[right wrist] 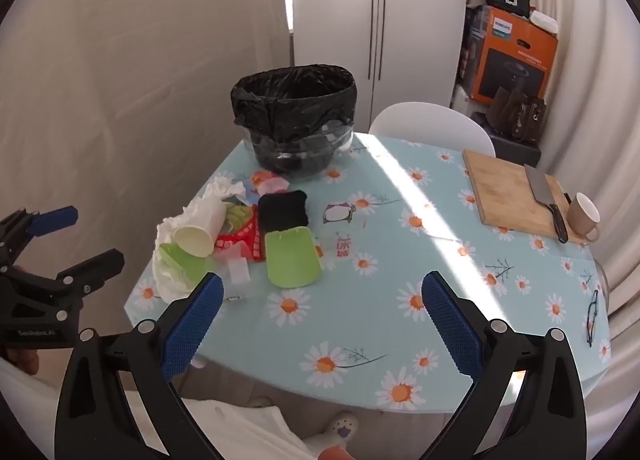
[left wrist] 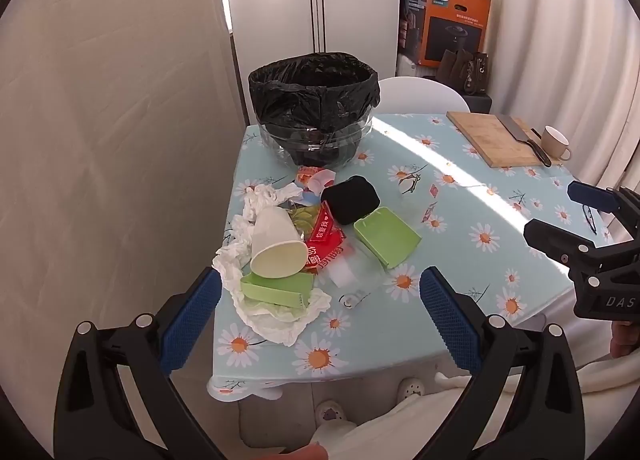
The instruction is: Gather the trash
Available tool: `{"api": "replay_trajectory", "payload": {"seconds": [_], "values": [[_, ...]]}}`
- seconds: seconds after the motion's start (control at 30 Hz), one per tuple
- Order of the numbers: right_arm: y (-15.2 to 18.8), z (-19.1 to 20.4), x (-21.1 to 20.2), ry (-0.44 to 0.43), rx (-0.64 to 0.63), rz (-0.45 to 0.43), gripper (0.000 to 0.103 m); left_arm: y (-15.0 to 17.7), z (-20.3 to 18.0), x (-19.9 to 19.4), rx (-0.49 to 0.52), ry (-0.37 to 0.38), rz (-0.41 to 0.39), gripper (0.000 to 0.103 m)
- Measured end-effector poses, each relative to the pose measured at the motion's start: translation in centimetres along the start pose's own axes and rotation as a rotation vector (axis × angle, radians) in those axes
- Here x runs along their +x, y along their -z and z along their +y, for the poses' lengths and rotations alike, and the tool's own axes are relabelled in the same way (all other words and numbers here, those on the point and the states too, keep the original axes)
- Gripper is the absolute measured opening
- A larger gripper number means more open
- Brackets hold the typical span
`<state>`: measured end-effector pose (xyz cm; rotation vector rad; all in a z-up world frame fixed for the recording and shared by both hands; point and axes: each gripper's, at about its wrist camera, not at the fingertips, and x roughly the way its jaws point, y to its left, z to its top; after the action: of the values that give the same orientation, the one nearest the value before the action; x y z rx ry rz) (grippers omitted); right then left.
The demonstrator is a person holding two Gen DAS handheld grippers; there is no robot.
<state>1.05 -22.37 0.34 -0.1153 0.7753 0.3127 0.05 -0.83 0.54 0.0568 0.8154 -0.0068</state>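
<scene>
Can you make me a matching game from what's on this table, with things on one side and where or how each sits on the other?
Things:
1. paper cup
2. knife
3. bin
4. mug

Places or states:
A. lined with a black bag
B. upright beside the board
C. tipped on its side
D. flat on the board

Pairs: 1-C, 2-D, 3-A, 4-B

Both wrists overlook table (left wrist: 460,219) — shared view.
</scene>
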Motion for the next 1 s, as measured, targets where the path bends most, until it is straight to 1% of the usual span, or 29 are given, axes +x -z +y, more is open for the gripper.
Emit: {"api": "replay_trajectory", "payload": {"seconds": [0.3, 1.0], "values": [[0.30, -0.71, -0.23, 0.009, 0.018, -0.004, 0.095, 0.24, -0.35, -0.14, -0.007, -0.025, -0.006, 0.097], [0.01, -0.81, 0.28, 0.003, -0.001, -0.003, 0.095, 0.33, -0.46, 0.12, -0.015, -0.038, -0.001, 0.097]]}}
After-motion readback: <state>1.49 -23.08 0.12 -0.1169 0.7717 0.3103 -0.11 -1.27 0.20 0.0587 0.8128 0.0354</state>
